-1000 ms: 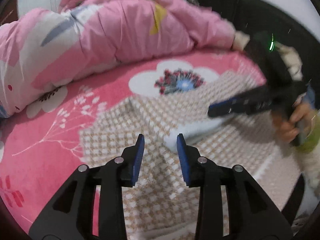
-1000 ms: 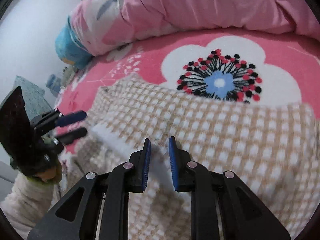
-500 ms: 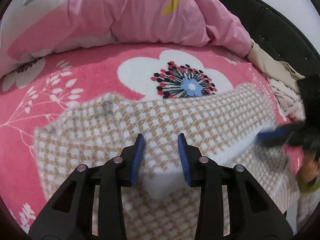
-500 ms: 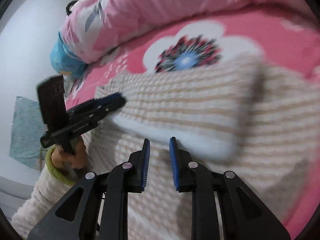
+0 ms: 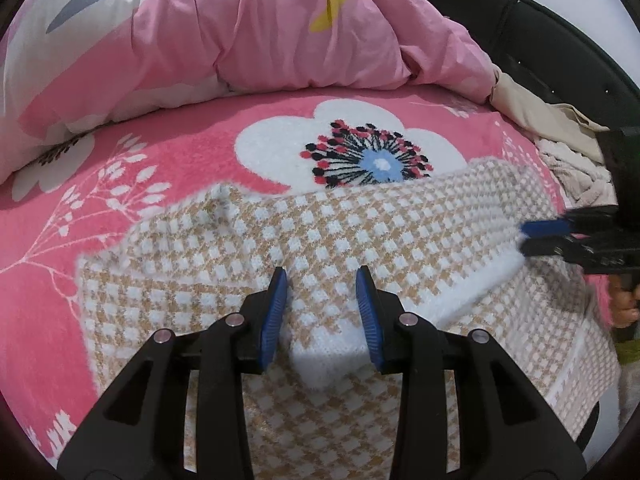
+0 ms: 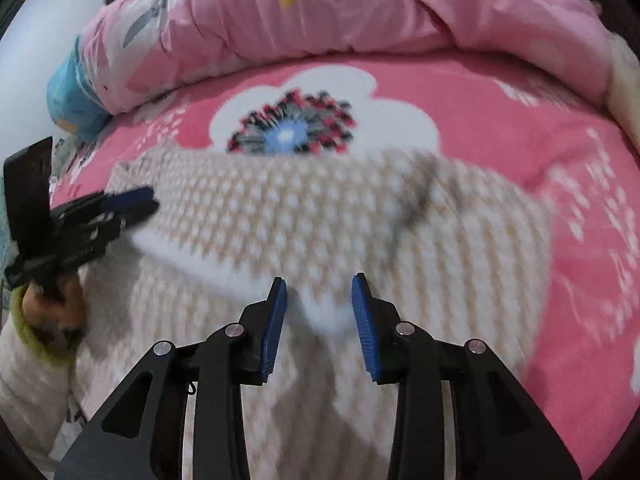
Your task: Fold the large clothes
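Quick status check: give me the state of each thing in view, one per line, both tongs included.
Left tongs: open, white hem corner lying between the fingers.
Right tongs: open, white hem corner between the fingers.
Sweater: bottom part folded up over itself, flat on the blanket.
Blanket: spread flat.
Duvet: bunched up behind.

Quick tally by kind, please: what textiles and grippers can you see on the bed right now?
Beige-and-white checked knit garment: 1
Pink floral fleece blanket: 1
Pink patterned quilt: 1
Cream crumpled clothing heap by the black headboard: 1
Black two-finger grippers with blue pads: 2, the left gripper and the right gripper, both with jaws apart
Total: 6
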